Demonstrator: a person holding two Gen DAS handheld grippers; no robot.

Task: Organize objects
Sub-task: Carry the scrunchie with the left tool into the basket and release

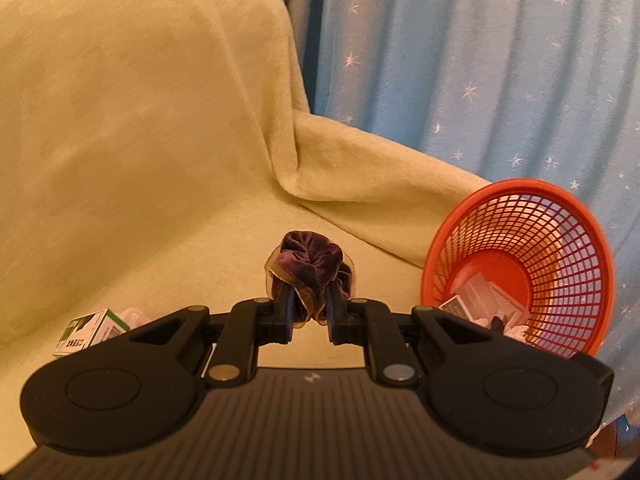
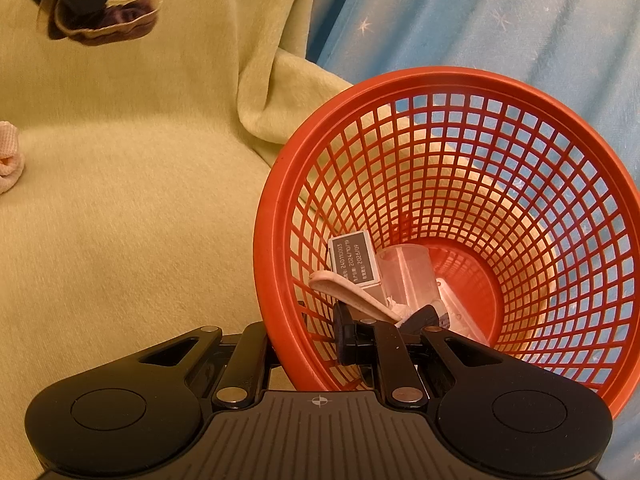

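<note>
Left tongs (image 1: pixel 310 320) pinching a purple velvet scrunchie (image 1: pixel 308 270) above the yellow-green sofa cover (image 1: pixel 140 160), right tongs (image 2: pixel 308 344) clamped on the rim of the tilted red mesh basket (image 2: pixel 560 184), small boxes (image 2: pixel 354 258) and a clear cup (image 2: pixel 408 276) inside, green-and-white box (image 1: pixel 94 330) lying left on the cover

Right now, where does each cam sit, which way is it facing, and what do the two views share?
Left wrist: behind the left tool, facing the sofa back; tool grips a purple scrunchie.
Right wrist: behind the right tool, looking into the tilted red basket, whose rim it pinches.
Shared: basket, scrunchie, green sofa cover, blue star curtain.
</note>
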